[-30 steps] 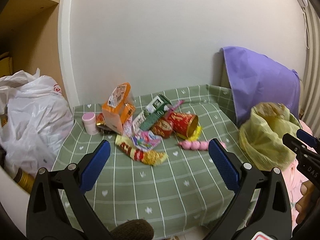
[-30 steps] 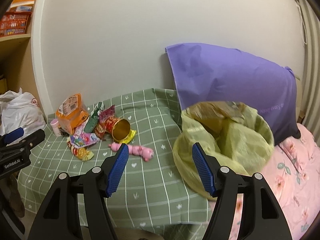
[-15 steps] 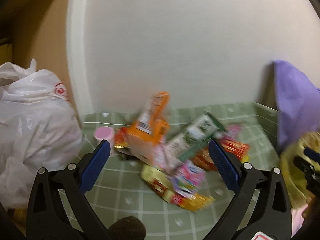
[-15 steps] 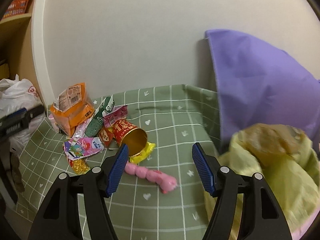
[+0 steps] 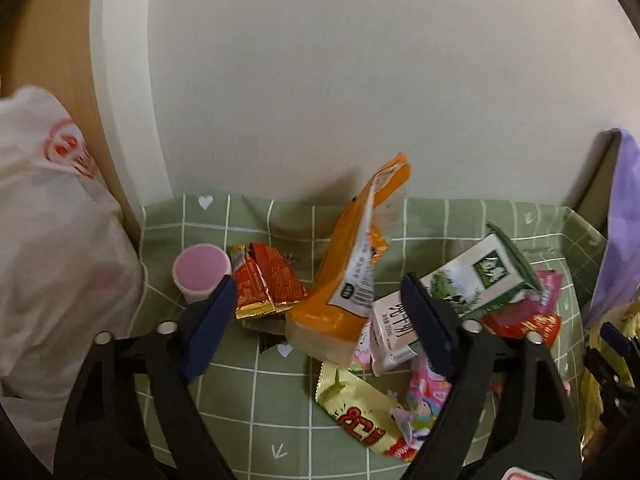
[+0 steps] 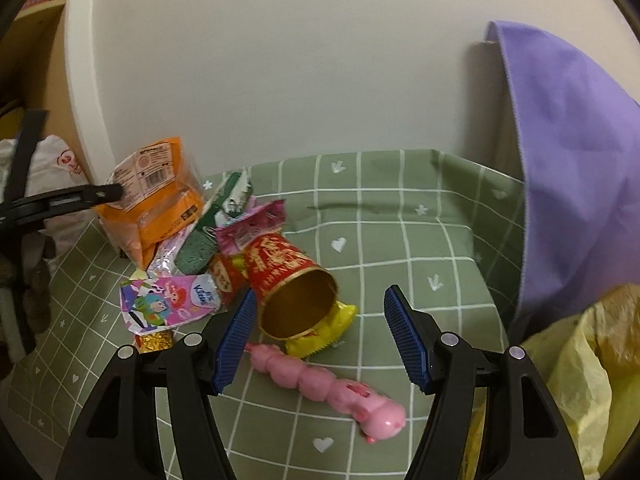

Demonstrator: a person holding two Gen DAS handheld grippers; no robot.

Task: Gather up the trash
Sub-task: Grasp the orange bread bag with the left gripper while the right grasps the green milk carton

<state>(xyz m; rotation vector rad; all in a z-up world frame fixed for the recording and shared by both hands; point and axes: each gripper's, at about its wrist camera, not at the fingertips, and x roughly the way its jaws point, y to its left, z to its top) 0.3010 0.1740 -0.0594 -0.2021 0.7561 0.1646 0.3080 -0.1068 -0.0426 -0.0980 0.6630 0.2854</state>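
Note:
Snack trash lies heaped on a green checked cloth (image 6: 400, 240). My left gripper (image 5: 320, 320) hangs low over the heap. Its jaws are closing around a standing orange package (image 5: 348, 276), and the pads are still clear of it. Beside that package lie a red wrapper (image 5: 266, 284), a green-and-white carton (image 5: 480, 280) and a yellow wrapper (image 5: 360, 412). My right gripper (image 6: 320, 332) is open and holds nothing. It stands just before a toppled red can (image 6: 292, 288) and above a pink caterpillar toy (image 6: 324, 384). A yellow trash bag (image 6: 580, 380) gapes at the right.
A pink cup (image 5: 202, 270) stands at the left of the heap. A white plastic bag (image 5: 52, 240) bulges past the cloth's left edge. A purple pillow (image 6: 568, 160) leans on the wall at the right. The wall closes off the back.
Both grippers have moved forward and down toward the heap, so the trash looks much larger. The left jaws have narrowed around the orange package. The yellow bag has slid to the right edge.

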